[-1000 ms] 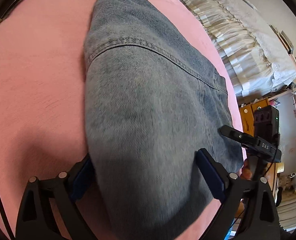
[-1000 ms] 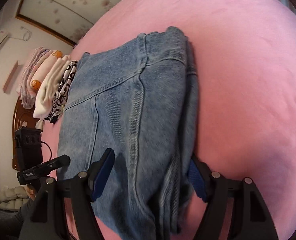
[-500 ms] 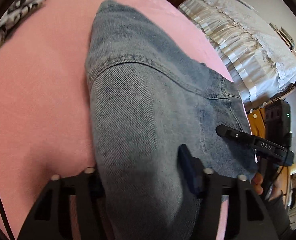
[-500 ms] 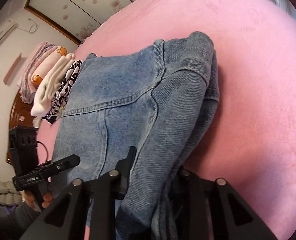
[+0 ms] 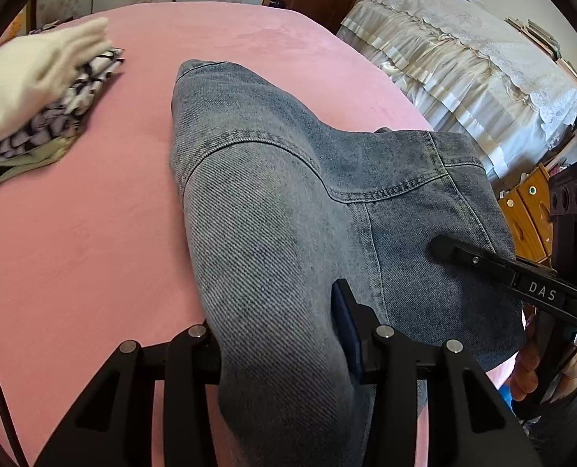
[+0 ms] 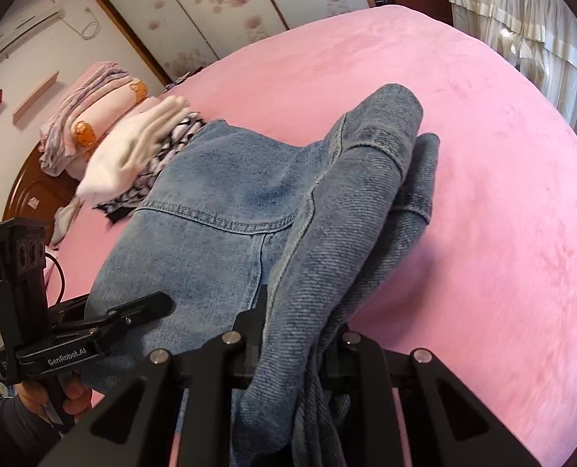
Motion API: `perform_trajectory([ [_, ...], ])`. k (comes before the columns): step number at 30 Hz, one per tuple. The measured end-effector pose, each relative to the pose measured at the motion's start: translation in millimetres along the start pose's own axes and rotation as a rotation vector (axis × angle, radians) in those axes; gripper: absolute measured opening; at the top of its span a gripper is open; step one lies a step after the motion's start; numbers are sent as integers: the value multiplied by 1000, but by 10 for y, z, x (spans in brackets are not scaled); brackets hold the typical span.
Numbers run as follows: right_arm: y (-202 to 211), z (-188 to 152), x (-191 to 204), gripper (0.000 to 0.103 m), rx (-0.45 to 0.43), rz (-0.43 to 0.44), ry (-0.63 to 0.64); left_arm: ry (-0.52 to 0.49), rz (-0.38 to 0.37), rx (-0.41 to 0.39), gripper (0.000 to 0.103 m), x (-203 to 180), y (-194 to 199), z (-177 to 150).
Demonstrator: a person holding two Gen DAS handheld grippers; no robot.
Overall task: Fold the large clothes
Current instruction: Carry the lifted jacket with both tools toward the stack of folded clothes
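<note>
A pair of blue jeans [image 5: 273, 202] lies on the pink bed [image 5: 74, 233] and is lifted at its near end. My left gripper [image 5: 277, 346] is shut on the near edge of the denim on one side. My right gripper [image 6: 296, 346] is shut on a bunched fold of the jeans [image 6: 218, 210] on the other side. The raised cloth forms a hump between them. Each gripper shows in the other's view, the right gripper [image 5: 514, 272] and the left gripper [image 6: 105, 327].
A stack of folded clothes [image 5: 35, 97] lies on the bed beyond the jeans, also in the right wrist view [image 6: 132, 155]. A folded pink blanket [image 6: 90, 116] sits by the wooden headboard [image 6: 27, 194]. A second bed with a white frilled cover [image 5: 463, 58] stands beside.
Both grippers went from open around the jeans' near edge to shut on it. They have lifted the denim up off the bed, so more of the room shows.
</note>
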State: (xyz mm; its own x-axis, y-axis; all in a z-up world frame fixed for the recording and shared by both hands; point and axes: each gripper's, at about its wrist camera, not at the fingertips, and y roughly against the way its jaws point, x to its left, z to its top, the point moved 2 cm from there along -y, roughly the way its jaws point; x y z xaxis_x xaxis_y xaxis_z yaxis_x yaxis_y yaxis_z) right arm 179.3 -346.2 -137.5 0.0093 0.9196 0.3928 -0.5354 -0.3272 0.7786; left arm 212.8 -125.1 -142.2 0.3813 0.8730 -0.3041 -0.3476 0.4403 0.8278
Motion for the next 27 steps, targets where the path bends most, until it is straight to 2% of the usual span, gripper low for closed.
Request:
perform_trajectory([
  [9, 139, -323, 792, 17, 20, 77, 21, 22, 57, 12, 42, 431, 883, -419],
  [18, 46, -438, 1692, 17, 56, 167, 102, 83, 125, -22, 42, 1141, 1728, -714],
  [27, -150, -257, 2601, 17, 53, 247, 184, 100, 185, -71, 42, 1779, 2334, -604],
])
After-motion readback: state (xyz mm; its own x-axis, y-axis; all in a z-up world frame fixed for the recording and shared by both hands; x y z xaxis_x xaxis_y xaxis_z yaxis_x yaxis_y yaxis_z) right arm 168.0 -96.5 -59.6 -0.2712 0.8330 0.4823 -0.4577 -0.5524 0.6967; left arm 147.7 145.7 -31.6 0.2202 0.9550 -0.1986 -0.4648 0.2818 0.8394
